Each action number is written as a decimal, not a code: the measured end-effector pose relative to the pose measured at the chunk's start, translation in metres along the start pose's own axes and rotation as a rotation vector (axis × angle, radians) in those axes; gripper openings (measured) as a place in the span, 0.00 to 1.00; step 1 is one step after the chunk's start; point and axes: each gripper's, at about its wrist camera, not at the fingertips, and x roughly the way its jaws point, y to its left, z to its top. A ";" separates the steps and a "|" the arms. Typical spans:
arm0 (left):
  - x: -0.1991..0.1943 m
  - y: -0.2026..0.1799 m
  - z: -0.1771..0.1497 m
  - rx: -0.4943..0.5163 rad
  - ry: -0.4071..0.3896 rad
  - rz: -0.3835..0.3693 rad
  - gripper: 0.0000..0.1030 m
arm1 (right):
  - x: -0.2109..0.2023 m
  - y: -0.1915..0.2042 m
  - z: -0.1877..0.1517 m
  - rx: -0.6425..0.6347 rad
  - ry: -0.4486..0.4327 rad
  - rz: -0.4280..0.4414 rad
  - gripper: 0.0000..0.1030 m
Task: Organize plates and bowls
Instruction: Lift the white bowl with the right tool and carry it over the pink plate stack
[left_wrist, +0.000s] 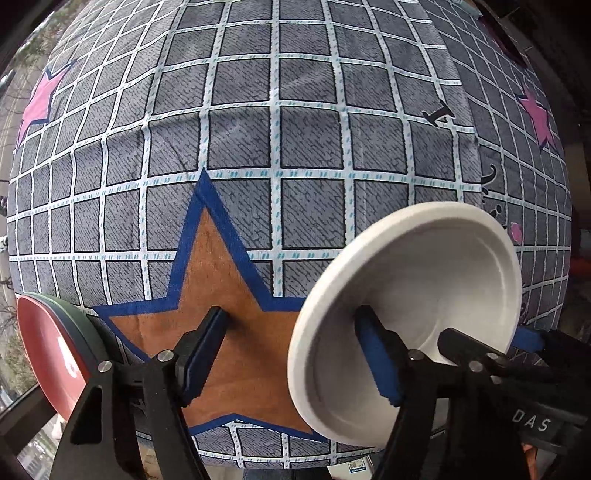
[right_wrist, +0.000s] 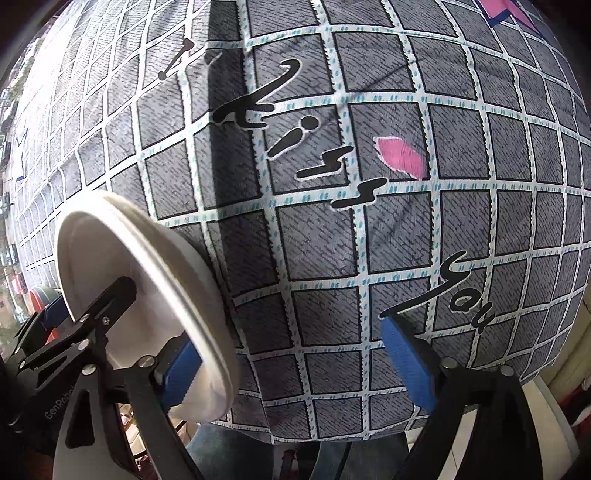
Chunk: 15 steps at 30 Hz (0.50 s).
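Observation:
A white plate (left_wrist: 424, 277) lies on the checked tablecloth (left_wrist: 295, 129), and its rim looks layered in the right wrist view (right_wrist: 110, 251). My left gripper (left_wrist: 291, 321) is open and straddles the plate's left rim. One blue pad sits inside the dish; the other stands well off over an orange star (left_wrist: 221, 295). My right gripper (right_wrist: 290, 332) is open too, astride the opposite rim. Its left pad is over the plate and its right pad is far out above the cloth. A red plate (left_wrist: 48, 350) with a dark green rim lies at the lower left.
The grey cloth carries pink stars (left_wrist: 37, 99), black lettering (right_wrist: 295, 147) and a pink lip print (right_wrist: 402, 155). The table's near edge (left_wrist: 258, 458) runs along the bottom of both views. Something white (right_wrist: 554, 424) stands past the lower right corner.

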 end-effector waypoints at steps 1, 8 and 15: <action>0.001 -0.003 0.000 0.013 0.004 -0.014 0.57 | -0.003 0.003 -0.001 -0.011 -0.008 0.013 0.65; 0.007 -0.013 0.000 0.075 0.042 -0.044 0.36 | -0.003 0.025 0.001 -0.084 0.014 0.056 0.25; 0.021 -0.017 -0.036 0.096 0.041 -0.032 0.35 | 0.010 0.025 -0.008 -0.099 0.069 0.044 0.25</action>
